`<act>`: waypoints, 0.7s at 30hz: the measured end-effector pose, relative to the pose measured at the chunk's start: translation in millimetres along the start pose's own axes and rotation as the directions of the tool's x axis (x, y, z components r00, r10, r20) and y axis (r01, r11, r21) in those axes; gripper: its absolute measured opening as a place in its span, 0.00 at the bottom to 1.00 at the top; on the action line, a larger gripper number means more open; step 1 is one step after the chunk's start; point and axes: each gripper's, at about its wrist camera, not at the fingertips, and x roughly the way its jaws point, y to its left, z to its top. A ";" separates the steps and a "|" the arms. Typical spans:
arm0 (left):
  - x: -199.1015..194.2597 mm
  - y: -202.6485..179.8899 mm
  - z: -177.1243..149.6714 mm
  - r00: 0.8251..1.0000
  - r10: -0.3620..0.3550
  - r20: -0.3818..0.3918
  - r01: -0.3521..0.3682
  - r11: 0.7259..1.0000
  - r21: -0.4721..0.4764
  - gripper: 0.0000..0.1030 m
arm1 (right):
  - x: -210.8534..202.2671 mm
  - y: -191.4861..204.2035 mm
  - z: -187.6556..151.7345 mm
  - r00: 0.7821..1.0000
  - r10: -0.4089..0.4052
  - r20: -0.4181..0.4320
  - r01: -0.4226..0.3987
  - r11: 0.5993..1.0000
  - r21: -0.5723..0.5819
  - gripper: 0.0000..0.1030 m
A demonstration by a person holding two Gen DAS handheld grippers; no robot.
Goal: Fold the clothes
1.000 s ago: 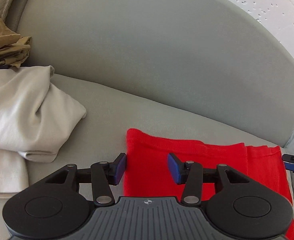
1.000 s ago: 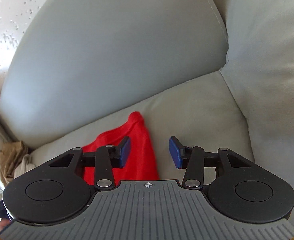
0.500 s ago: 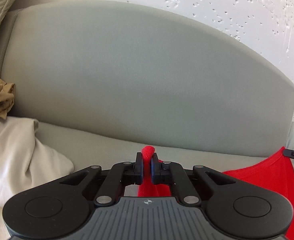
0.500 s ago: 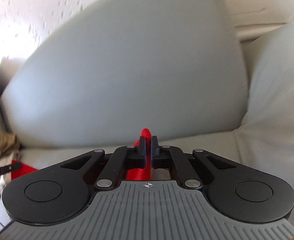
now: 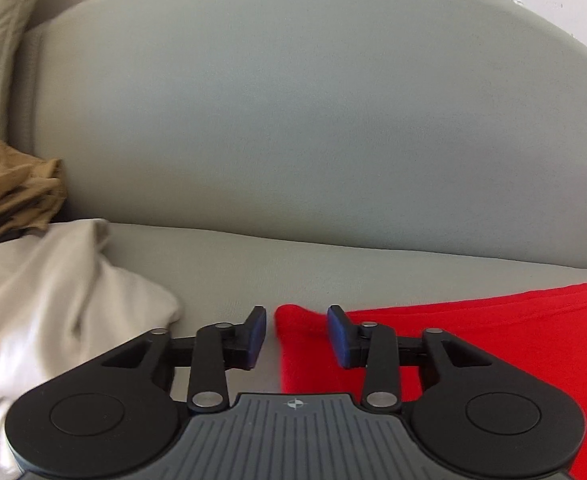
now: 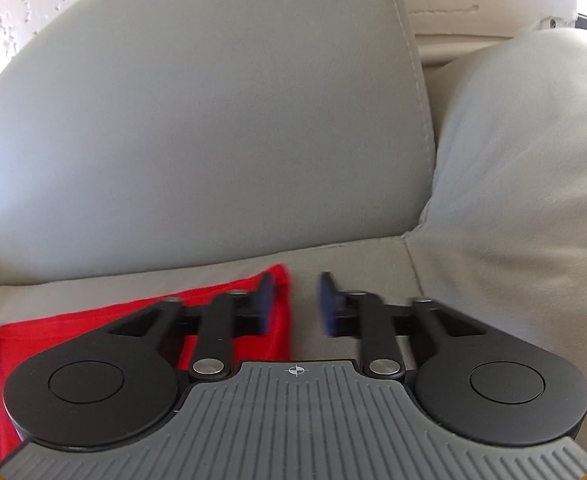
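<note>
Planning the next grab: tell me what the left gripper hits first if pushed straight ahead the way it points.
Likely the left corner of the red garment, lying between the opening jaws of the left gripper without being pinched; under it is the grey sofa seat. Depth is uncertain.

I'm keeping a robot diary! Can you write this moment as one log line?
left gripper: opening, off red cloth | right gripper: opening, empty | cloth: flat on sofa

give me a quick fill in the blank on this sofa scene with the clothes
1. The cloth lying by both grippers is ____.
2. The beige garment lies to the ____ of the left gripper.
3. The right gripper has ____ between its pads.
4. The clothes lie on a grey ____.

Missing: red; left; nothing; sofa
</note>
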 end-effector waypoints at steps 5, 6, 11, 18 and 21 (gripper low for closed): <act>-92.9 14.0 -16.7 0.992 -0.127 -0.015 0.126 0.989 -0.071 0.39 | -97.6 -20.5 3.9 0.995 0.093 0.018 -0.094 0.994 0.050 0.48; -113.9 15.3 -21.5 0.988 -0.154 -0.016 0.153 0.985 -0.077 0.40 | -119.7 -25.5 1.7 0.994 0.110 0.019 -0.111 0.992 0.064 0.51; -212.3 16.1 -69.3 0.972 -0.232 -0.025 0.230 0.970 -0.081 0.49 | -228.7 -25.2 -27.9 0.982 0.190 -0.008 -0.189 0.980 0.064 0.56; -194.8 3.4 -151.3 0.969 -0.208 -0.132 0.187 0.970 -0.155 0.24 | -253.3 -28.8 -91.6 0.956 0.260 -0.134 -0.253 0.965 0.071 0.55; -167.1 -0.3 -168.1 0.963 -0.257 -0.085 0.228 0.940 -0.256 0.04 | -209.7 -23.8 -119.3 0.934 0.286 -0.213 -0.271 0.958 0.097 0.11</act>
